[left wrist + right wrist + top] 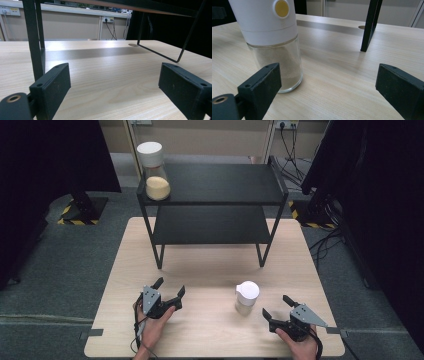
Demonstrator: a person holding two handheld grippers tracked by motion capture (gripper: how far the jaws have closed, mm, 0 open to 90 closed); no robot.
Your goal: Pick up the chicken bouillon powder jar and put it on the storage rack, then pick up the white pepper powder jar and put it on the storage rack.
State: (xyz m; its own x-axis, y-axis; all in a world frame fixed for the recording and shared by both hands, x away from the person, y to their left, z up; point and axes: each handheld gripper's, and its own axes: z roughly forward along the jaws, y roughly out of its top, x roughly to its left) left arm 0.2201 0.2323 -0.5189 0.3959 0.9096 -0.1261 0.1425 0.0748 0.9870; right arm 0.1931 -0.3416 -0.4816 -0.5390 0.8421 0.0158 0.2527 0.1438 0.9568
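While both pairs of black jaws stand spread wide with nothing between them, the right gripper (278,307) rests low over the near right part of the table (210,270), held in the person's right hand (300,345). Its jaws point toward a small glass jar (246,297) with a white cap, which stands upright on the wood just beside the gripper's left jaw, apart from it. From the right gripper view, the jar (272,42) rises just beyond the left jaw; pale powder fills its glass lower part, and a yellow round button sits on the white cap. Across the table, the left gripper (170,287) lies near the front left, in the person's left hand (152,327), jaws released and aimed at the black two-tier shelf (212,200). Seen along the left gripper view, the jaws frame bare wood, with a shelf leg (33,40) just behind the left jaw. On the shelf's top tier, at its left end, stands a larger jar (155,170) with a white cap and yellow contents.
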